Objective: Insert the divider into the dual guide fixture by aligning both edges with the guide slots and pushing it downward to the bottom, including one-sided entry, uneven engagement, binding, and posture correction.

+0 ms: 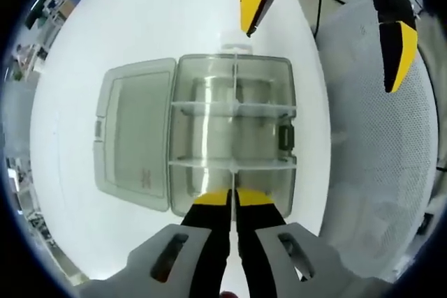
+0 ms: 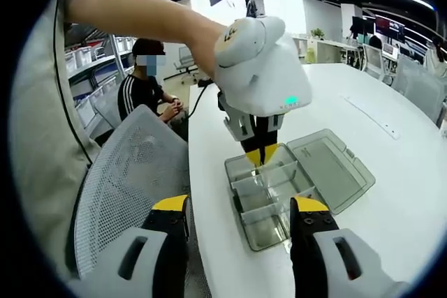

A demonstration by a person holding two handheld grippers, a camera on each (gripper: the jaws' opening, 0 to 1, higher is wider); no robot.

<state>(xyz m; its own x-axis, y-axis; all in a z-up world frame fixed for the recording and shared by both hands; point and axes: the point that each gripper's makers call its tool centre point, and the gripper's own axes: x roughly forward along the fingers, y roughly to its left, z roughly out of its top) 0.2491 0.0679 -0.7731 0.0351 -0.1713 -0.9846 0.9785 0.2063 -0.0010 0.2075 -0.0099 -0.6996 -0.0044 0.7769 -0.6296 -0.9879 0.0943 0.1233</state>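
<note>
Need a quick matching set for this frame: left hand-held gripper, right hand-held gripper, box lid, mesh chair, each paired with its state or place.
Things:
1. left hand-held gripper
2. right hand-held gripper
3. box lid
4. mesh chair

States or places:
A. swung open, lying flat on the table
B. shut on the divider over the clear box
C. beside the table edge
D. jaws wide apart, holding nothing

Pairs: 1-B, 2-D, 3-A, 4-C
</note>
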